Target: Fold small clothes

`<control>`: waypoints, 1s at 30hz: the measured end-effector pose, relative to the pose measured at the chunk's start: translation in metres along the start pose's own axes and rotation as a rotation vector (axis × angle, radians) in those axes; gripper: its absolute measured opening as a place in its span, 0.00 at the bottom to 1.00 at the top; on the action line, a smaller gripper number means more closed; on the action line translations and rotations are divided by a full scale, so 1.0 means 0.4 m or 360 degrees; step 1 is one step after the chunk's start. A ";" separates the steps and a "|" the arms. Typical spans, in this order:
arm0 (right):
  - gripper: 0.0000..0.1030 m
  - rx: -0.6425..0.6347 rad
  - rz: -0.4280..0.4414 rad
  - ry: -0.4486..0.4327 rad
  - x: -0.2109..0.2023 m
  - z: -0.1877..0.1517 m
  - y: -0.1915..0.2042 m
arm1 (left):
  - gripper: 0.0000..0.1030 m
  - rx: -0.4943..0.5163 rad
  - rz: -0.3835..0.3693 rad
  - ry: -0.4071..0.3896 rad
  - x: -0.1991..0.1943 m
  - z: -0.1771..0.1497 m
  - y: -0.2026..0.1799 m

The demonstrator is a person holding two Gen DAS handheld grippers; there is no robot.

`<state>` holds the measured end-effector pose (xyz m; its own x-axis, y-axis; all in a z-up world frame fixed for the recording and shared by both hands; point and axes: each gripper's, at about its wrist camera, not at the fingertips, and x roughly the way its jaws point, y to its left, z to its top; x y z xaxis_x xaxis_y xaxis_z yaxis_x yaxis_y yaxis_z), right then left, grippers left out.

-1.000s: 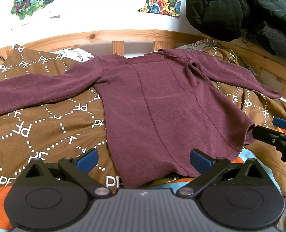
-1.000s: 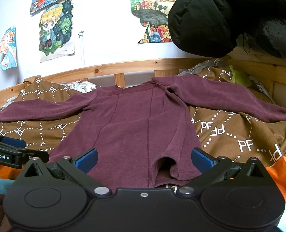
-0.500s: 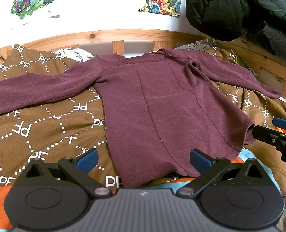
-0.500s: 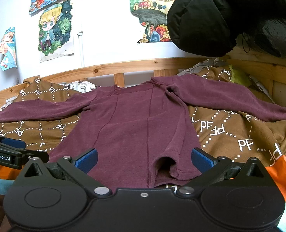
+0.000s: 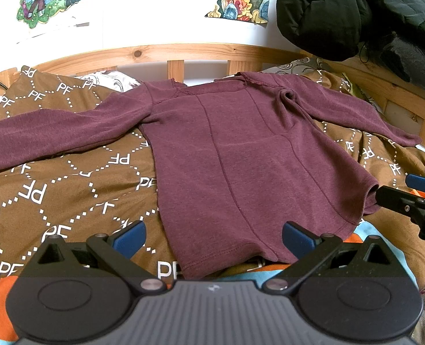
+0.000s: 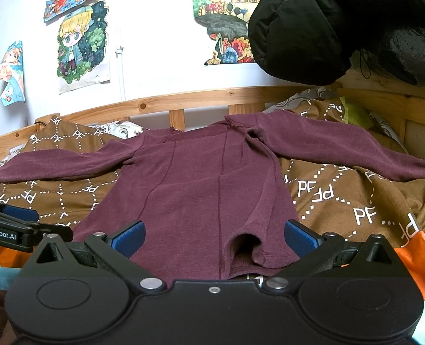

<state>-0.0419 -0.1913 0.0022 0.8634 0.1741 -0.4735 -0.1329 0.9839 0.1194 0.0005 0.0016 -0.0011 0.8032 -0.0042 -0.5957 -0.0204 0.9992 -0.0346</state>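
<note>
Maroon long-sleeved top (image 5: 241,155) spread flat, both sleeves out to the sides, on a brown "PF"-patterned bedspread (image 5: 54,189), collar toward the wooden bed rail (image 5: 160,54). Left gripper (image 5: 213,238) spread wide and empty, at the hem's left corner. Right gripper (image 6: 213,237) likewise wide and empty, at the hem's right corner, where the hem lies puckered. Black padded jacket (image 6: 341,20) at upper right; cartoon posters (image 6: 81,46) on the white wall.

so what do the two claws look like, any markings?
Both match: matte black bodies with round pivot discs, silver pins, angled black linkages, and blue pads on the fingers. The left claw has a ribbed grey top; its side reads "GenRobot.AI". The right claw is smooth black. No cables visible.
</note>
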 end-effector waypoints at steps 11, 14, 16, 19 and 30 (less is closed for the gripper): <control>1.00 0.0002 0.0000 0.0001 0.000 0.000 -0.001 | 0.99 -0.0001 0.0005 0.0002 0.003 0.002 0.001; 1.00 0.0009 -0.0004 0.0006 -0.001 0.000 -0.002 | 0.99 -0.0006 0.0019 0.0004 0.009 -0.009 -0.003; 1.00 0.0017 -0.0007 0.0005 -0.003 0.002 -0.002 | 0.99 -0.0013 0.0024 0.0007 0.011 -0.011 -0.003; 1.00 0.0029 -0.0014 0.0004 -0.005 0.003 -0.004 | 0.99 -0.0003 0.0037 0.0016 0.017 -0.008 -0.005; 1.00 0.0210 -0.0003 0.0091 0.019 0.059 -0.081 | 0.99 0.0058 0.0159 0.0105 0.055 0.083 -0.001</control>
<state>-0.0195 -0.2229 0.0151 0.8338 0.1781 -0.5225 -0.0630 0.9710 0.2305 0.0378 0.0025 0.0124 0.7573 0.0942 -0.6462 -0.0760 0.9955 0.0561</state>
